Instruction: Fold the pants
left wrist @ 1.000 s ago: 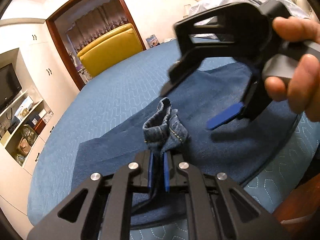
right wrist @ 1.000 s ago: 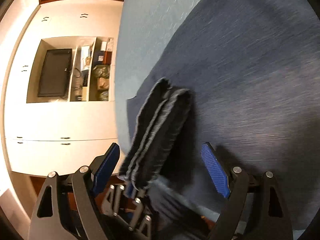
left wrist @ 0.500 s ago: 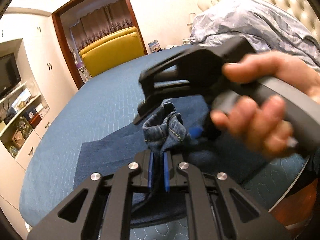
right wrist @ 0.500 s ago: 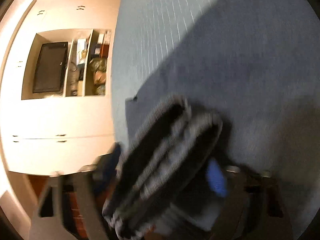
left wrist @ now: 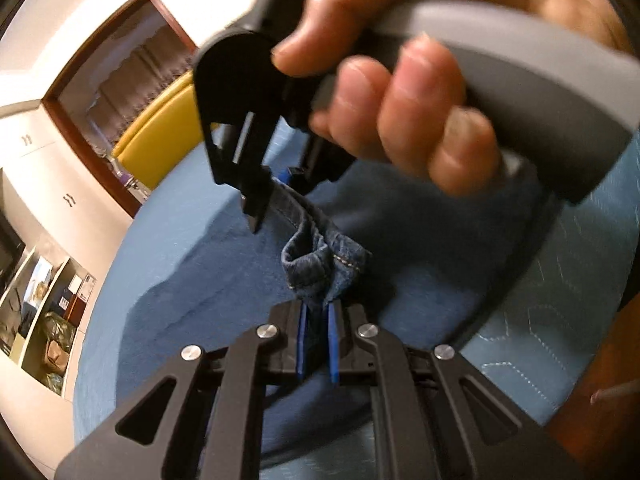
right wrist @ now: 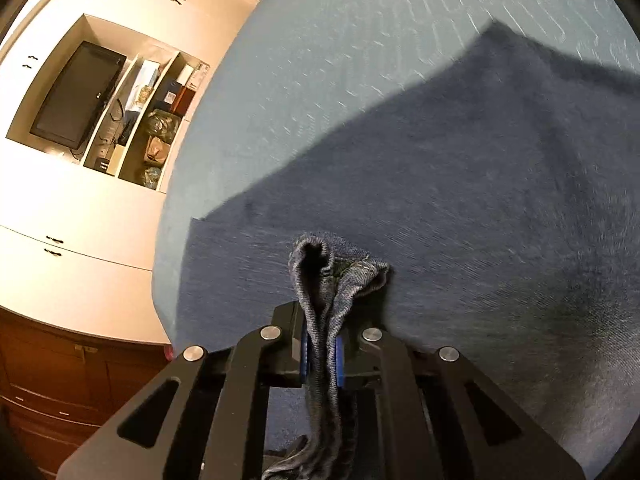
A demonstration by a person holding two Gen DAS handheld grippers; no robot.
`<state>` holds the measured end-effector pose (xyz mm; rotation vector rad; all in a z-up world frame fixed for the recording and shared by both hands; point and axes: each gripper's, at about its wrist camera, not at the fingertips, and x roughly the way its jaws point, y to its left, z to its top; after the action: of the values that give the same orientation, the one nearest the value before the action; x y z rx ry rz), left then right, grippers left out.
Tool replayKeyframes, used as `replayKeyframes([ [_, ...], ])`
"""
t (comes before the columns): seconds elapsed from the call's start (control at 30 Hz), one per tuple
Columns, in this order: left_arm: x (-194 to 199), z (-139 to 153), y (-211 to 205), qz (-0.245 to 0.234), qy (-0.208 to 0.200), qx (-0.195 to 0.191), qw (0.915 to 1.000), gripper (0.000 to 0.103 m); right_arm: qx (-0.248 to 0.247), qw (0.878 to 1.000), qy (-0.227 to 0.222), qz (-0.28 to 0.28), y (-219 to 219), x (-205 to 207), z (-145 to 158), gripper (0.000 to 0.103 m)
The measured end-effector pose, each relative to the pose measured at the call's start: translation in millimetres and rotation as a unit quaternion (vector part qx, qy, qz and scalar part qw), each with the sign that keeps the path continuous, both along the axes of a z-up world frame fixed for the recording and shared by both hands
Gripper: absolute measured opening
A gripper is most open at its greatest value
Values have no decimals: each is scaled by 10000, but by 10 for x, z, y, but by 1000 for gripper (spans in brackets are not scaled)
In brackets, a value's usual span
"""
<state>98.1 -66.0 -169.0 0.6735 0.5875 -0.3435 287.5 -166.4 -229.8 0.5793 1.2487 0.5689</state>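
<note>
The pants [left wrist: 320,264] hang bunched above the bed [right wrist: 360,40] and its dark blue cloth [right wrist: 500,200], clamped in both your grippers, the right gripper [right wrist: 322,354] just beyond your left gripper [left wrist: 314,344], denim edge strung between them

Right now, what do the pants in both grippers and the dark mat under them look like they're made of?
Pants: blue denim, matte, by the twill weave, pale topstitching and thick rolled hem; pinched in left gripper and right gripper. Dark mat: probably a short-pile fabric such as fleece or velour; fuzzy, no sheen, motion blur hides the weave.
</note>
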Motion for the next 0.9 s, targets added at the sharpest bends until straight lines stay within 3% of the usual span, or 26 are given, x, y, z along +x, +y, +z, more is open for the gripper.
replayKeyframes([
  [0.17,-57,-103,-34,2,-121,202,9997,9,174,9998,79,-32,0,55,-53,24],
  [0.23,-101,-139,-81,-18,-268,410,9988,14,133,9999,40,-15,19,73,-33,27],
  [0.33,-156,-170,-113,-82,-358,575,9977,13,150,9998,9,-159,4,108,-1,27],
  [0.47,-188,-191,-163,-89,-428,732,9964,9,-62,9997,-206,-114,43,101,41,13],
  [0.6,-245,-178,-216,-157,-561,789,9952,8,69,9991,-332,-266,-53,47,96,12],
  [0.9,-254,-236,-172,-259,-534,846,9946,8,-400,9977,-524,-162,-23,15,102,12],
])
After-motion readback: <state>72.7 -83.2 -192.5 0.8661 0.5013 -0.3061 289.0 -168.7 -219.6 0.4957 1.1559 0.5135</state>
